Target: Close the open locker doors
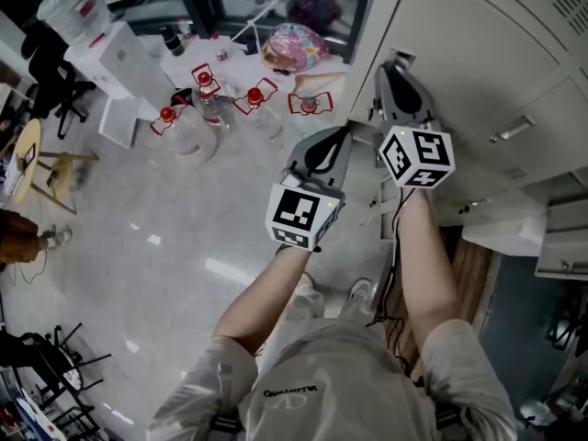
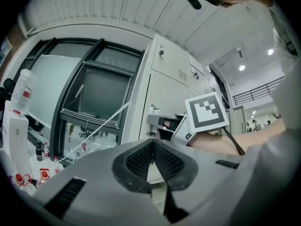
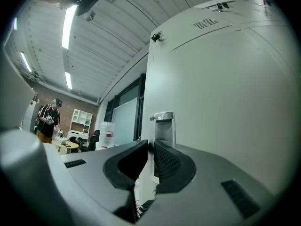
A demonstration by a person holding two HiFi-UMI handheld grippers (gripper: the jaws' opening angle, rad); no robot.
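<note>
Locker door (image 3: 225, 88) stands just ahead of the right gripper (image 3: 150, 145), whose jaws are set a slit apart with nothing between, tips near the handle (image 3: 163, 125); the left gripper (image 2: 153, 142) is held pressed together, empty, alongside; if the push is glanced off the handle, the door may be left unlatched.

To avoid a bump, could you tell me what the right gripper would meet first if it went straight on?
Most likely the metal handle on the locker door, just beyond the tips of the right gripper, though depth is hard to judge.
</note>
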